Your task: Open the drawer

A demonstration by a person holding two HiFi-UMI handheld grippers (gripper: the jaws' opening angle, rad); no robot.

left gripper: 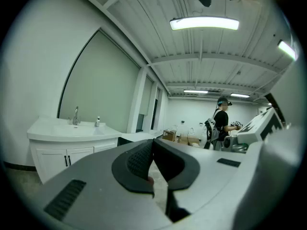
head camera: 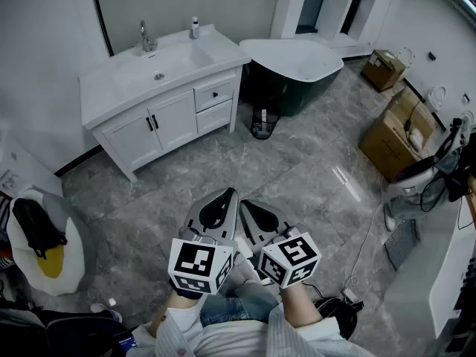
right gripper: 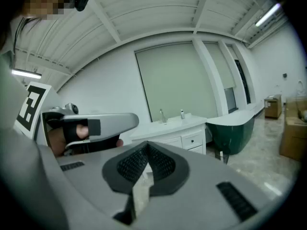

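Observation:
The white vanity [head camera: 126,95] with a sink stands against the far wall. Its two drawers sit at the right end, the top drawer [head camera: 214,94] with a dark knob, and both are closed. In the right gripper view the top drawer [right gripper: 192,140] shows far ahead. My left gripper [head camera: 225,196] and right gripper [head camera: 246,206] are side by side low in the head view, over the floor and well short of the vanity. Both are shut with nothing between the pads. The left gripper [left gripper: 152,144] points level into the room; the right gripper [right gripper: 146,148] points toward the vanity [right gripper: 172,128].
A dark bathtub [head camera: 297,59] with a white rim stands right of the vanity, with a small black wire bin [head camera: 262,123] between them. Cardboard boxes [head camera: 392,134] line the right side. A white and yellow bag [head camera: 41,245] lies at left. A person [left gripper: 221,121] stands far off.

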